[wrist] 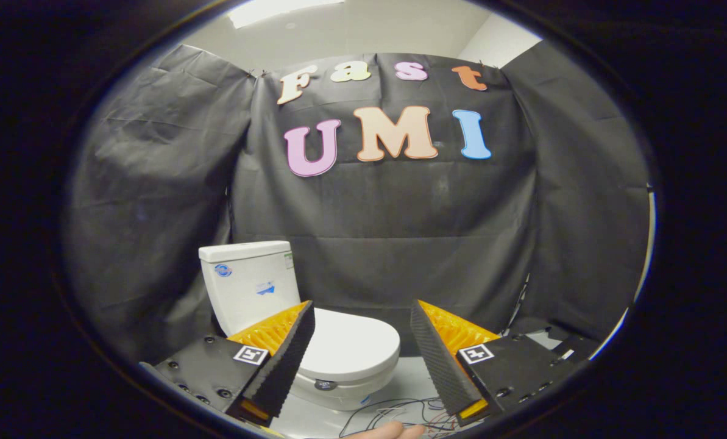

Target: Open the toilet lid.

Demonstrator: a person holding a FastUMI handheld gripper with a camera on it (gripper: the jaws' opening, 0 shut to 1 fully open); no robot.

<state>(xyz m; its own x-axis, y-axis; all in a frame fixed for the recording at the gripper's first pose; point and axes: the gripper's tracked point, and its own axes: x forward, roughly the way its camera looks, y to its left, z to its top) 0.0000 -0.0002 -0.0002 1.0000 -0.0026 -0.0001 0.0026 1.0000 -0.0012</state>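
A white toilet stands on the floor ahead of me, its lid (351, 344) lying flat and closed over the bowl. Its tank (250, 283) rises behind, toward the left, against the black cloth wall. My gripper (363, 320) is open, fingers wide apart and nothing held between them. The left finger (290, 353) overlaps the lid's left side in the view; the right finger (433, 360) sits to the right of the lid. The lid lies a short way beyond and below the fingertips, apart from them.
Black cloth walls (400, 231) close the booth behind and on both sides of the toilet. Loose wires (400, 408) lie on the pale floor just in front of the bowl. A fingertip of a person's hand (387, 431) shows under the gripper.
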